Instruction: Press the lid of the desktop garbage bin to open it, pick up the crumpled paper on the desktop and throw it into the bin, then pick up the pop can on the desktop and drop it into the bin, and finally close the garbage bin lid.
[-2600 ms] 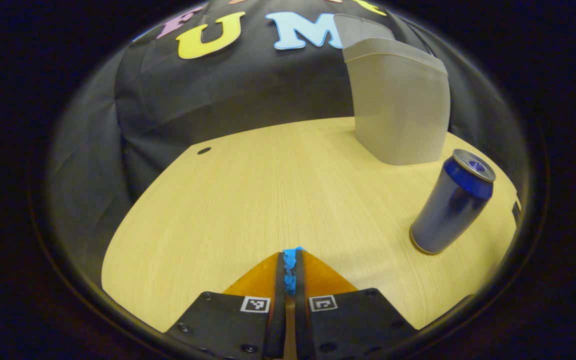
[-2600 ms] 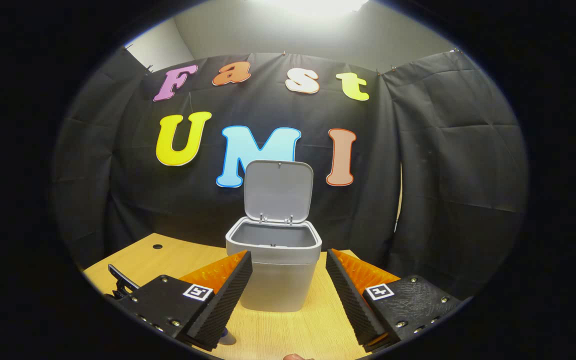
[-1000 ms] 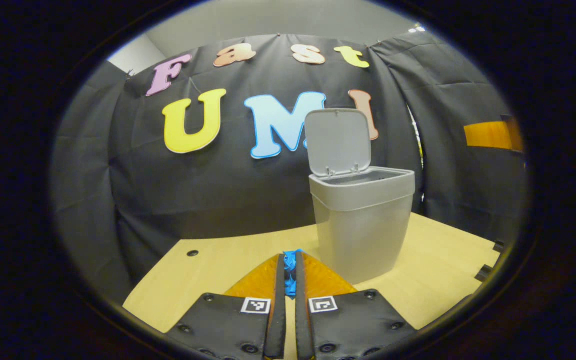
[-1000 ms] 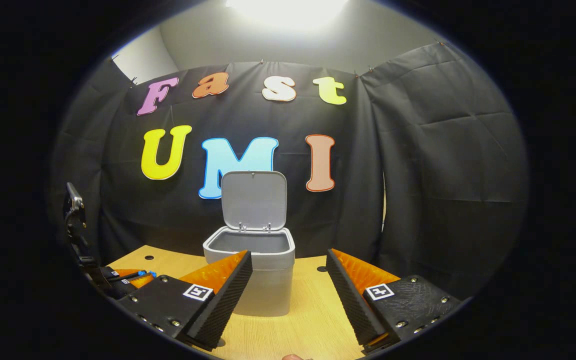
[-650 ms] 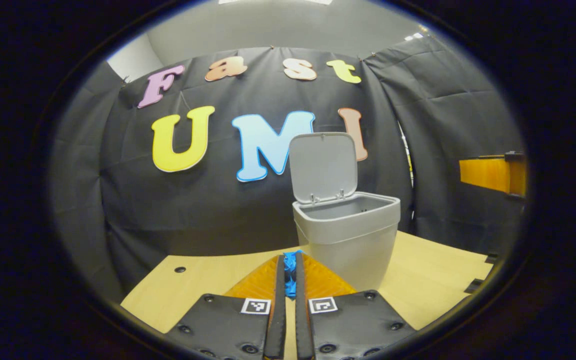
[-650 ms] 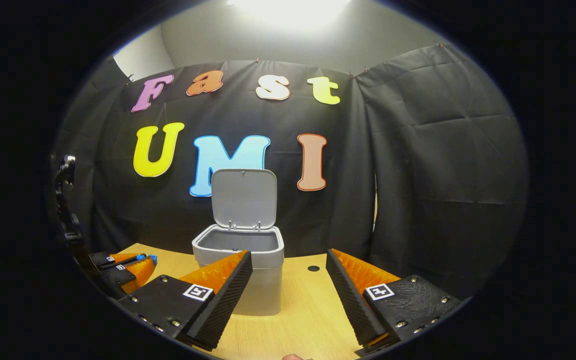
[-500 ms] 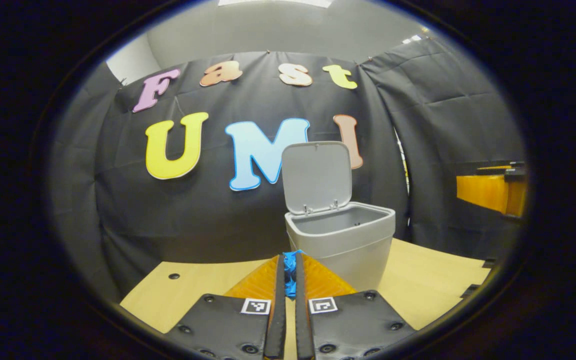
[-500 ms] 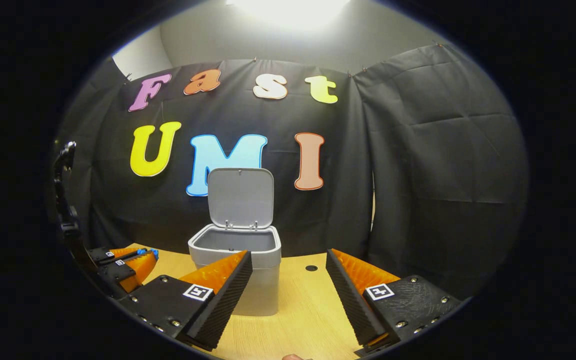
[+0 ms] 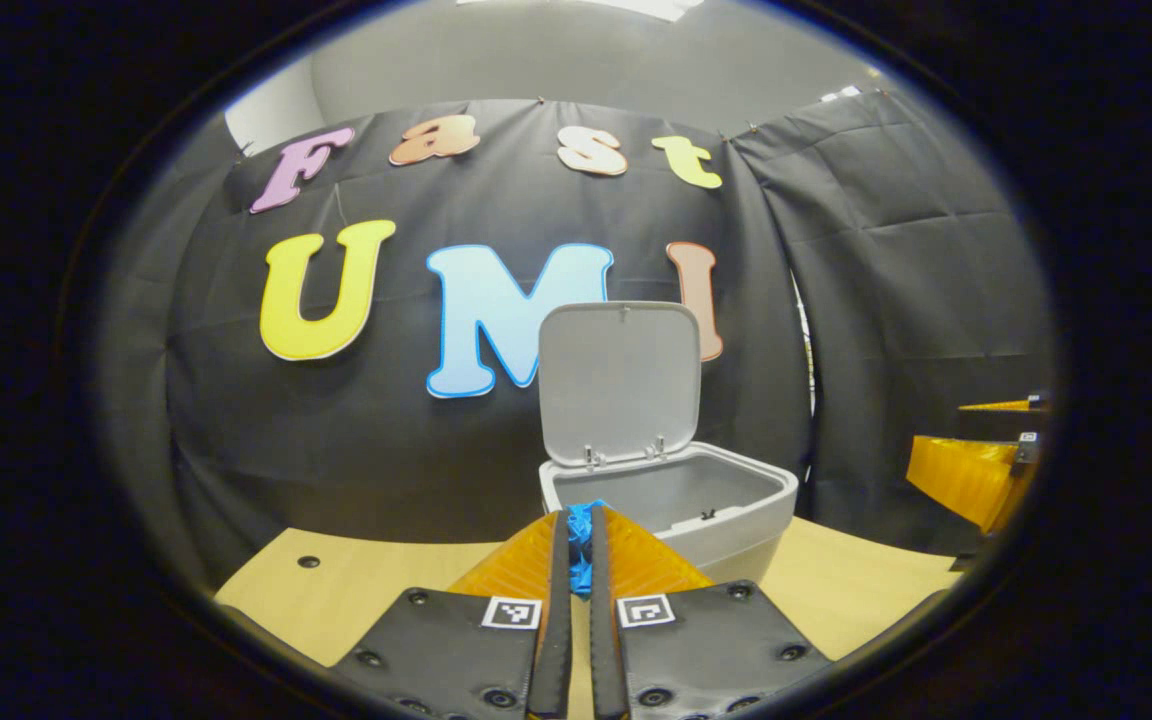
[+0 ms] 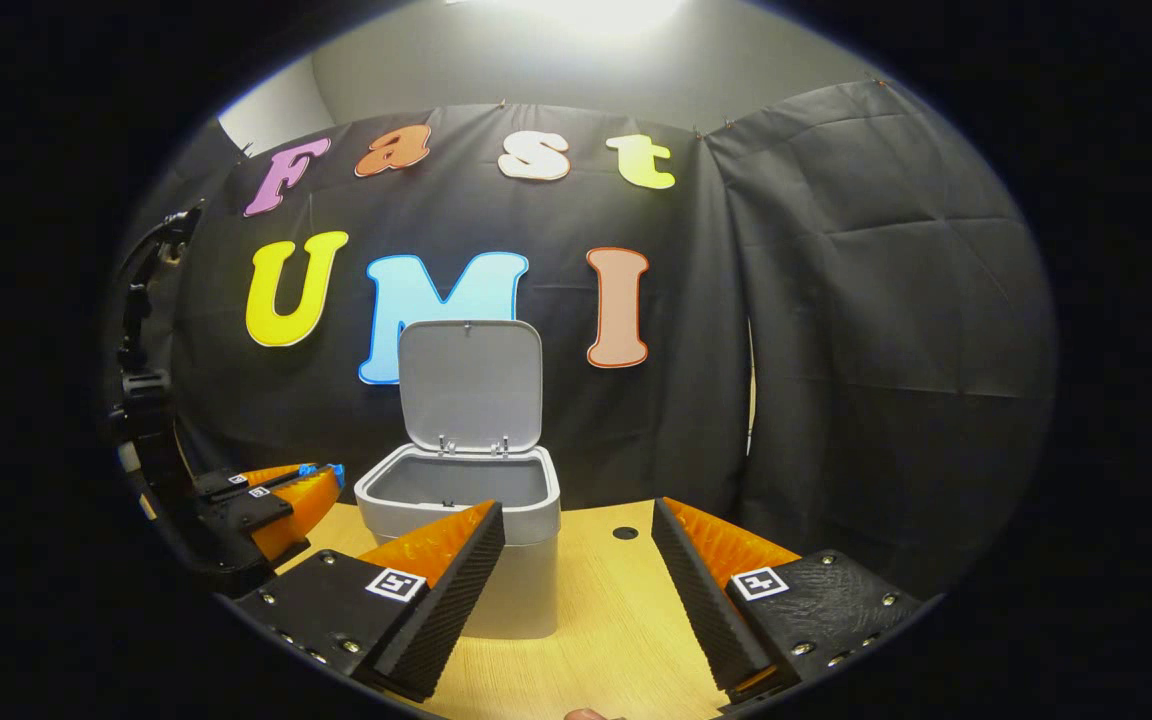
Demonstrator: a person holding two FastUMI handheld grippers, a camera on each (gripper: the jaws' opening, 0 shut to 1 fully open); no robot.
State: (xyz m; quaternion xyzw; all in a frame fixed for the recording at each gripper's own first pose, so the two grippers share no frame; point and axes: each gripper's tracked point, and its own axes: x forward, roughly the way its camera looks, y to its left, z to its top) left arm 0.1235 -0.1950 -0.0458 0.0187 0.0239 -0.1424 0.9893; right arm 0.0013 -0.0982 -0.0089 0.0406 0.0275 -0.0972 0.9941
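left gripper view
my left gripper [image 9: 581,545]: fingers pressed together, only a thin slit between them; a scrap of something blue sits at the tips. i cannot tell whether it is held or part of the tips.
bin [image 9: 671,505]: open, just past my tips toward 1 o'clock; lid [image 9: 621,380] stands upright at the back.
right gripper [image 9: 976,470]: at 3 o'clock, cut off by the edge.
risk: judged, my tips are near the front rim, so a low push forward could knock the light bin across the table [image 9: 356,590].
hidden: bin floor not visible, so i cannot say what lies inside; i cannot place the paper or the can from here.

right gripper view
my right gripper [image 10: 576,570]: fingers wide apart, nothing between them.
bin [image 10: 461,495]: at 11 o'clock, partly behind my left finger; lid [image 10: 471,385] up.
left gripper [image 10: 306,490]: at 9 o'clock, tips close beside the bin's rim.
risk: judged, closing calls for a push from behind the lid; a clumsy one could tip the bin.
hidden: bin contents, table near me.
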